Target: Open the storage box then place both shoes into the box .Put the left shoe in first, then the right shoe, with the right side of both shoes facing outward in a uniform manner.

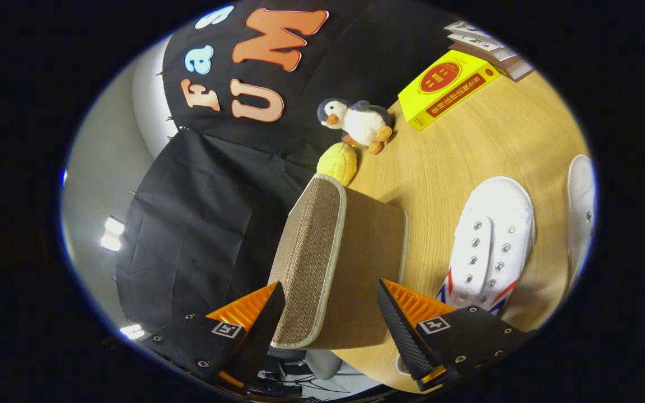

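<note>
The gripper (331,308) is wide open, one finger on each side of the brown woven fabric storage box (333,257) on the wooden counter (468,151). Two white canvas shoes (490,240) lie beside the box.

Two white shoes (490,240) (580,212), one storage box (328,257), one plush penguin (359,120), one yellow book (445,87), one yellow ball (337,162).

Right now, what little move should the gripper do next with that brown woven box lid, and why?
Probably close the gripper on the brown woven box lid. Its fingers stand open with the lid's edge between them, neither clearly pressing it. The two white canvas shoes wait on the wooden table, so the box likely needs opening first.
</note>
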Tool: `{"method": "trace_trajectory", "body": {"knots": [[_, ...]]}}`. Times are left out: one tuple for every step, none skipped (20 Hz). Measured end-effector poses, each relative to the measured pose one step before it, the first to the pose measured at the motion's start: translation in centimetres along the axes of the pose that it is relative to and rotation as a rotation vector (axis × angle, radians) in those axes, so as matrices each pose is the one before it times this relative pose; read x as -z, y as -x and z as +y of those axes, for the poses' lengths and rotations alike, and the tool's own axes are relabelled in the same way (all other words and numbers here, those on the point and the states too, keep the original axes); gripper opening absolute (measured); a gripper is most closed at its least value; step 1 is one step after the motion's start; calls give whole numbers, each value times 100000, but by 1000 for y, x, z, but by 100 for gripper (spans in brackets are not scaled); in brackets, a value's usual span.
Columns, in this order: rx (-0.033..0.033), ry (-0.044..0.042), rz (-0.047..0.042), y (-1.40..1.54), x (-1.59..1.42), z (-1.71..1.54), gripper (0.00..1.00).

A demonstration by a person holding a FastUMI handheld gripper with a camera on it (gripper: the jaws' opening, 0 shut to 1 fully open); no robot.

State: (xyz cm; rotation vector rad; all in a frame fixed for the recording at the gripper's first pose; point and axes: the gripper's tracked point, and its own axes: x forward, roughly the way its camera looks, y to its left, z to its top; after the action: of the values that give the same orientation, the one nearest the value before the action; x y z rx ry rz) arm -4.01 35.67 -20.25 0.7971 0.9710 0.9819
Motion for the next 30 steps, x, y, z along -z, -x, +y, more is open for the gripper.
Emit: {"method": "trace_trajectory", "body": {"knots": [[-1680,-1295,2131,-466,368,259,98],[-750,-1265,1440,-304,299,-47,98],[28,-610,1040,-408,96,-200,98],[250,-402,862,-401,193,-174,98],[-439,-980,1495,-320,302,-108,98],[-1769,-2089,1273,-210,156,225,98],[-1114,-1357,1139,-172,262,157,98],[-736,-580,816,-53,276,162,98],[-620,-434,852,-116,116,24,98],[-1322,-1126,1084,-135,374,258,98],[-2823,-1764,1355,-168,374,649,98],[-3899,-1741,676,-59,281,903,98],[-4584,-1453,-373,-37,-24,1178,97],[-3779,-1148,-1019,-72,-9,1035,97],[5,288,-735,6,-204,170,96],[460,79,-225,-10,22,84,95],[157,-517,-580,91,-130,8,94],[-1509,-785,-1951,70,-369,298,92],[-3501,-1839,-3355,182,-653,835,82],[-3886,-2290,-4020,105,-681,1011,76],[-1353,-626,-4207,-79,-786,594,64],[-999,1061,-2954,-283,-406,503,56],[303,1406,-1356,-267,-272,274,40],[2241,2510,226,-690,399,82,33],[5361,3842,587,-510,372,-536,23],[2547,1458,-1305,-165,-131,283,13],[-1506,-768,-2116,-402,-317,1260,2],[-1912,-129,-2119,-288,70,1895,2],[-756,1807,-1198,-536,79,1678,2],[142,2807,-169,-613,215,1531,2]]}}
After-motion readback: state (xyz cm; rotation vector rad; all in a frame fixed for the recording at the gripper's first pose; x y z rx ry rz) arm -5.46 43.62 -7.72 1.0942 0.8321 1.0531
